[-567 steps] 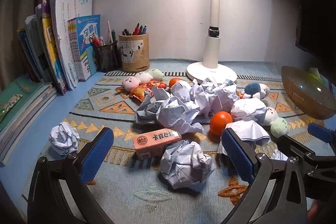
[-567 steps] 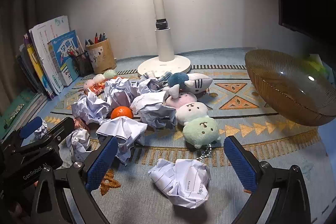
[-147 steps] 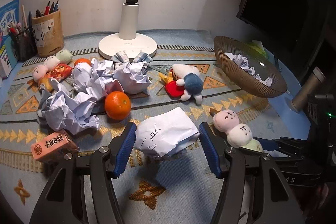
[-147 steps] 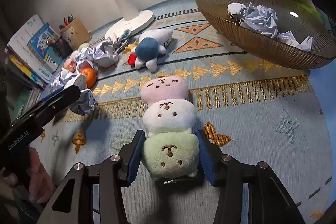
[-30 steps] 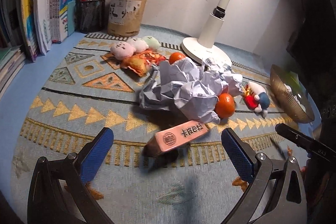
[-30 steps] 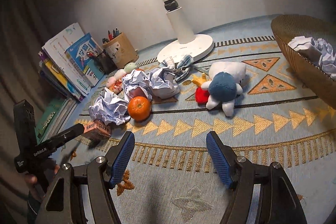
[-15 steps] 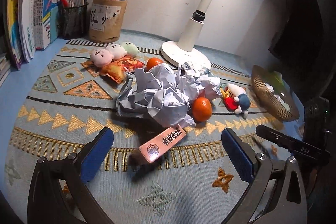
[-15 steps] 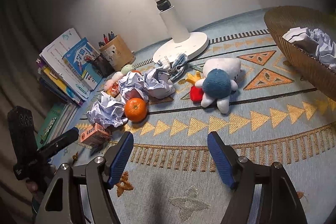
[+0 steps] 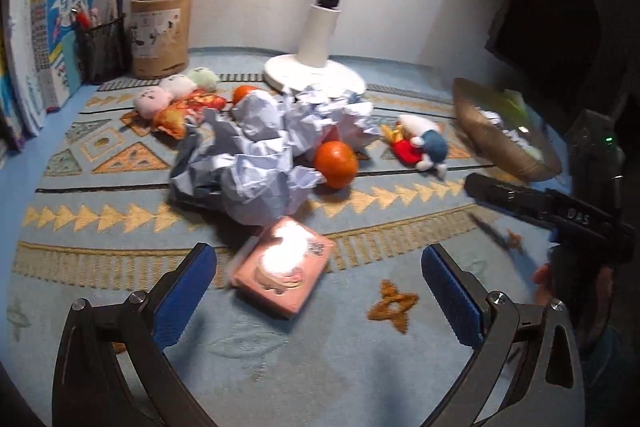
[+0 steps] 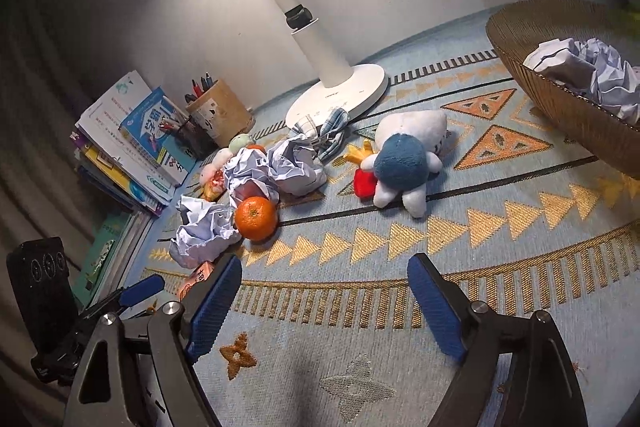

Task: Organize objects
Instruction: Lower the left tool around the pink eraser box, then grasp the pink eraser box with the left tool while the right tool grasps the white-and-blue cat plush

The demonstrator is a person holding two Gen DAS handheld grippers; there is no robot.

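My left gripper (image 9: 318,283) is open and empty, with the pink box (image 9: 282,273) lying on the mat between its blue pads, close in front. Behind the box is a heap of crumpled paper (image 9: 272,155) and an orange (image 9: 335,164). My right gripper (image 10: 324,303) is open and empty above bare mat. In its view the orange (image 10: 256,213), crumpled paper (image 10: 204,231) and a blue and white plush (image 10: 404,159) lie ahead. The wicker bowl (image 10: 560,95) at right holds crumpled paper.
A white lamp base (image 9: 314,75) stands at the back. A pen cup (image 9: 160,37), a mesh pen holder (image 9: 100,49) and upright books (image 9: 44,39) line the back left. Small plush toys (image 9: 172,95) lie near them. A checked cloth (image 10: 324,131) lies by the lamp.
My left gripper has moved forward and down toward the pink box, which now lies between its pads. My right gripper has shifted slightly closer to the mat; it stays open.
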